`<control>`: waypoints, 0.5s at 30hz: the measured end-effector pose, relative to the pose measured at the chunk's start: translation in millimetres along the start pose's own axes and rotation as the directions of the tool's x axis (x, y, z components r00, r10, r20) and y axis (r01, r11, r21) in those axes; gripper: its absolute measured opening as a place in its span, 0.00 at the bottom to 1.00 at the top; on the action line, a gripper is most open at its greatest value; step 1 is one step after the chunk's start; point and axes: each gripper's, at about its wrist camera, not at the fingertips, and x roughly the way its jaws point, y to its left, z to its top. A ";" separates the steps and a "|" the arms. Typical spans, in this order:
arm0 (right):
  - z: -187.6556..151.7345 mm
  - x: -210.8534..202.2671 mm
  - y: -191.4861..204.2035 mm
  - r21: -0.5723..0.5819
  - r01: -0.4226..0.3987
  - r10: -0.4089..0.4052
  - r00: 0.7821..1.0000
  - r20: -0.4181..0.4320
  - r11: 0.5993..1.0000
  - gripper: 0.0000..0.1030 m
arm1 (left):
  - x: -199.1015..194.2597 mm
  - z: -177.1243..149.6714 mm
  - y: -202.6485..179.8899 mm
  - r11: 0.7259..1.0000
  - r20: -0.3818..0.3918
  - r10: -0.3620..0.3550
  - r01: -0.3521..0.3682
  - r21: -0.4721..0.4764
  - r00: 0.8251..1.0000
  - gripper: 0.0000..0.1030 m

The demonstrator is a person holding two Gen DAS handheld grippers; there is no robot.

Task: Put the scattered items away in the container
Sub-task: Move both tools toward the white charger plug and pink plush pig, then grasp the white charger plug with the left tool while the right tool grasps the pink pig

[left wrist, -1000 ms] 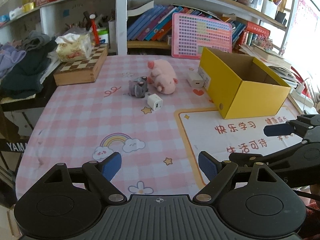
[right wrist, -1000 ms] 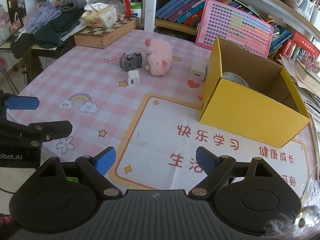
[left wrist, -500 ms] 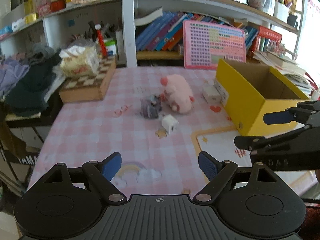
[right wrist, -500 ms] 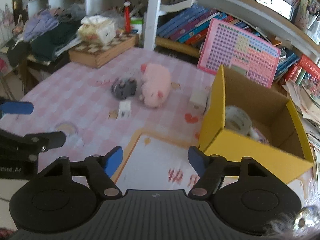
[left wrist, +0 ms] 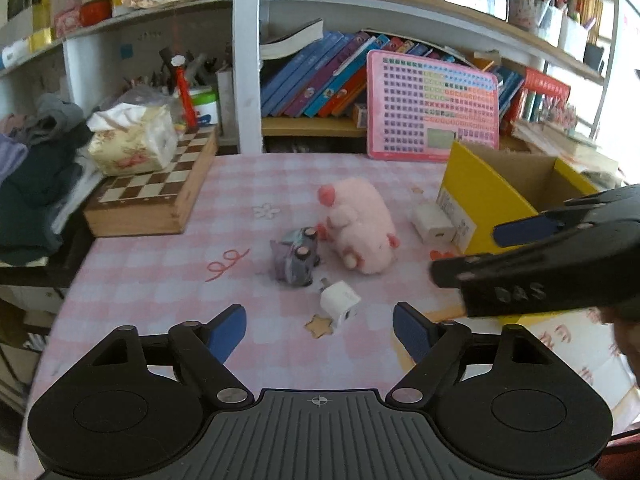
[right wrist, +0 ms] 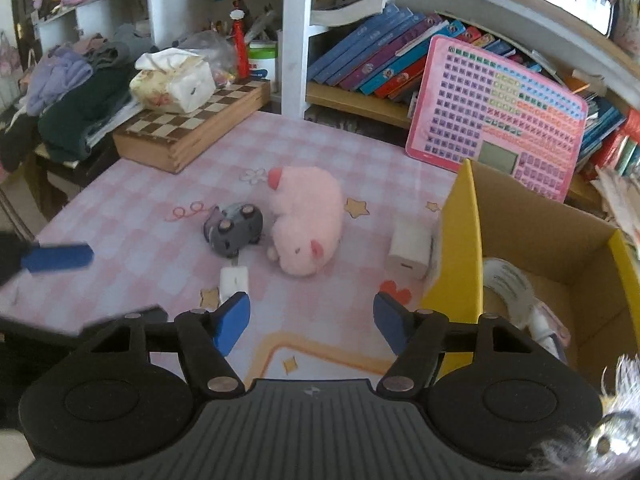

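A pink plush pig [left wrist: 360,228] [right wrist: 308,216] lies mid-table. A grey toy car [left wrist: 296,260] [right wrist: 234,228] lies on its side beside it. A small white charger [left wrist: 340,304] [right wrist: 234,280] lies nearer me, and a larger white charger [left wrist: 432,224] [right wrist: 410,248] sits against the yellow cardboard box [left wrist: 480,200] [right wrist: 460,248]. The box holds a white tape roll [right wrist: 508,284]. My left gripper [left wrist: 320,332] is open and empty, just short of the small charger. My right gripper [right wrist: 312,318] is open and empty, in front of the pig; it also shows at the right of the left wrist view [left wrist: 540,264].
A chessboard box [left wrist: 156,196] with a tissue pack [left wrist: 136,144] sits at the table's far left. A pink keypad toy [left wrist: 432,108] leans on the bookshelf behind the box. Clothes [left wrist: 32,176] are piled off the left edge. A printed paper mat [right wrist: 320,356] lies in front.
Both grippers have moved forward over the table toward the pig, car and small charger. Both stay open and empty. The items have not moved.
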 end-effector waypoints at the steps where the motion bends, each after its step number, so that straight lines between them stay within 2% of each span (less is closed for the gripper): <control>1: 4.5 4.9 -1.2 0.003 -0.003 0.003 1.000 -0.003 1.000 0.65 | 4.8 0.9 -0.3 1.000 -0.006 -0.005 0.005 -0.001 1.000 0.74; 3: 13.3 14.8 -3.4 0.008 -0.008 0.008 1.000 -0.011 1.000 0.65 | 16.7 1.6 -0.9 1.000 -0.025 -0.011 0.011 -0.002 1.000 0.69; 13: 39.9 75.7 -13.5 0.057 -0.043 0.049 0.992 -0.120 0.997 0.66 | 82.9 4.2 -8.8 1.000 -0.127 -0.018 0.017 -0.013 0.992 0.67; 15: 43.5 84.7 -13.9 0.059 -0.044 0.052 0.990 -0.133 0.997 0.70 | 92.1 4.9 -10.8 1.000 -0.138 -0.013 0.012 -0.012 0.990 0.61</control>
